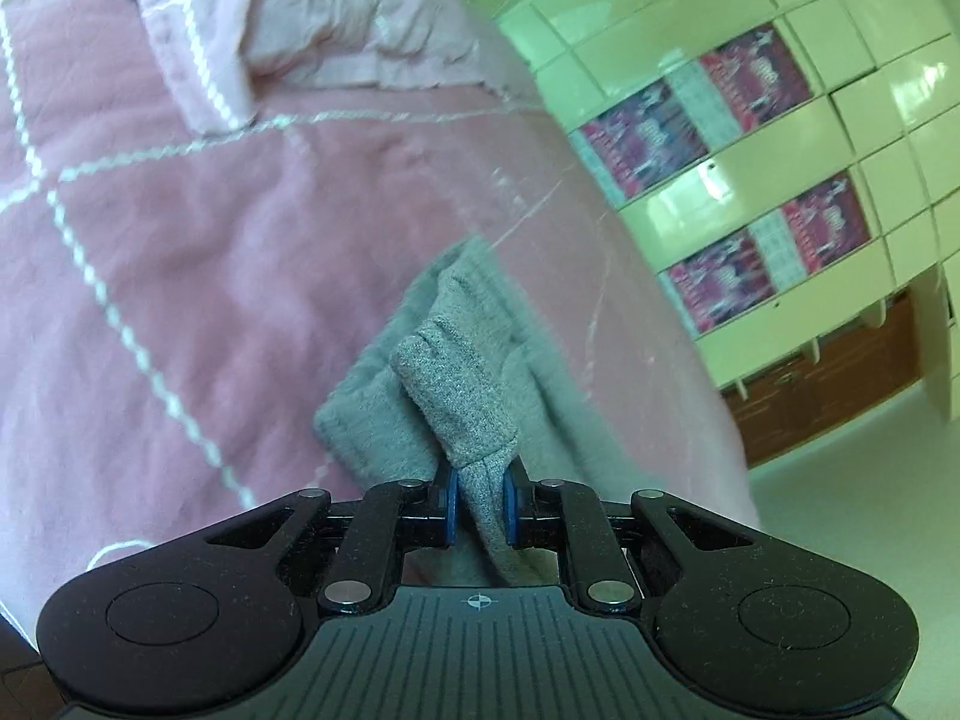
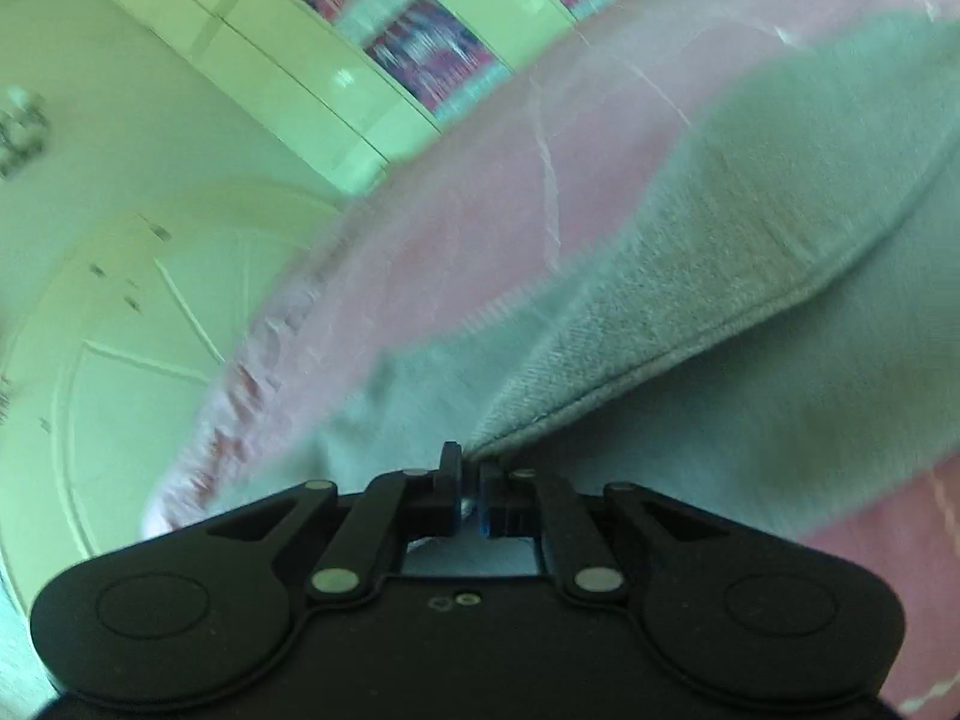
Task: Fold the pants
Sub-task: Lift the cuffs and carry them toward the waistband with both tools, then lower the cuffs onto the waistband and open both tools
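The grey knit pants (image 1: pixel 456 384) lie on a pink bed cover (image 1: pixel 180 252). My left gripper (image 1: pixel 480 507) is shut on a bunched ribbed end of the pants, held up between the blue pads. In the right wrist view the pants (image 2: pixel 750 252) spread wide across the cover, with a stitched hem edge running toward my right gripper (image 2: pixel 471 495), which is shut on that edge of the pants. The view is blurred by motion.
A pale pink pillow (image 1: pixel 312 30) lies at the head of the bed. A white wardrobe (image 1: pixel 780 138) with red patterned panels stands beside the bed; it also shows in the right wrist view (image 2: pixel 288 42). The bed's side edge (image 2: pixel 240 384) drops to a pale floor.
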